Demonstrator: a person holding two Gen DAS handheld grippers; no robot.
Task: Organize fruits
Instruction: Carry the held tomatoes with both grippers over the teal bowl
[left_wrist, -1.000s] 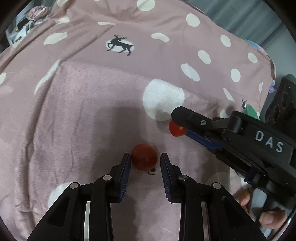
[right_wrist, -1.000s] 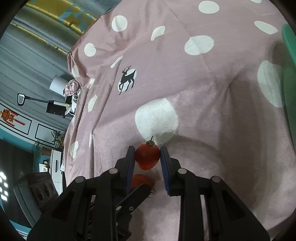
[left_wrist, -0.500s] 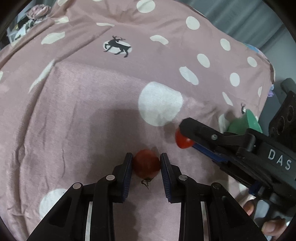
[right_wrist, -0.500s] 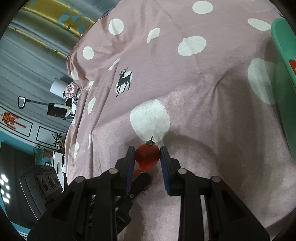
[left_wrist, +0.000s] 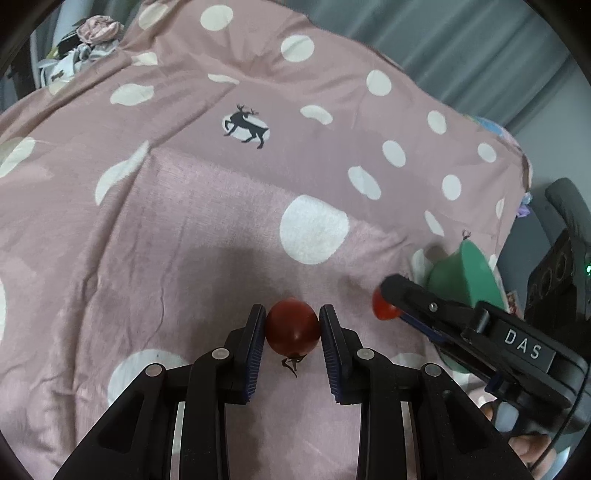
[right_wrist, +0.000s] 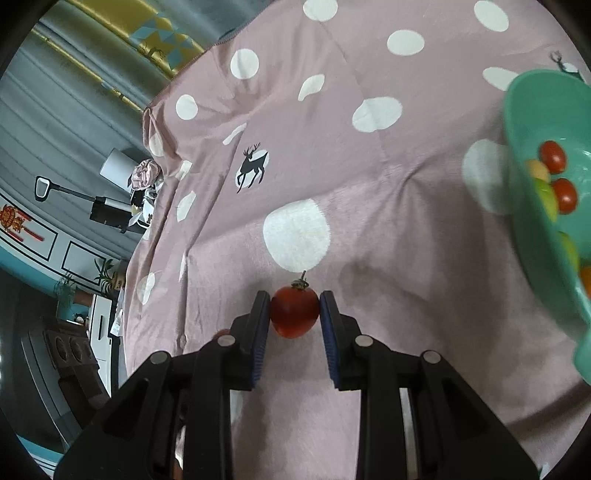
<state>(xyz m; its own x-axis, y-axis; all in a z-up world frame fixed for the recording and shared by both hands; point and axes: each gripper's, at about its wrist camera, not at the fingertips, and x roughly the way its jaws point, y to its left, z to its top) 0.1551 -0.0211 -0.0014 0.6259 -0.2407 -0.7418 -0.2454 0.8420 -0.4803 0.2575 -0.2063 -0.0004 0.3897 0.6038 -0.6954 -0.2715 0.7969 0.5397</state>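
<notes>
Between the pads of my left claw (left_wrist: 292, 328) sits a dark red cherry tomato (left_wrist: 292, 330), squeezed from both sides, its dried stalk pointing back toward me. The jaws stand only as far apart as the fruit is wide, and both blue ribbed pads press on its skin. It hangs above the pink spotted bedspread (left_wrist: 147, 221), whose cloth shows under and around it.

My right claw (right_wrist: 294, 314) is closed the same way on a second cherry tomato (right_wrist: 294, 312), this one brighter red, with its green stalk pointing away from me. Again both pads touch the fruit and the jaws are nearly together. From the left camera I see that claw (left_wrist: 388, 302) from the side, reaching in at the right with a bit of its red fruit (left_wrist: 382, 308) showing beside the black finger; a person's fingertips (left_wrist: 532, 448) hold its handle at the lower right.

A green bowl (right_wrist: 524, 122) rests on the bedspread, to the right of my right claw and apart from it. Inside lie more fruits: two red cherry tomatoes (right_wrist: 553, 157) and some yellow-green and orange ones. The left camera catches the bowl's outer wall (left_wrist: 465, 273) just behind the right claw
</notes>
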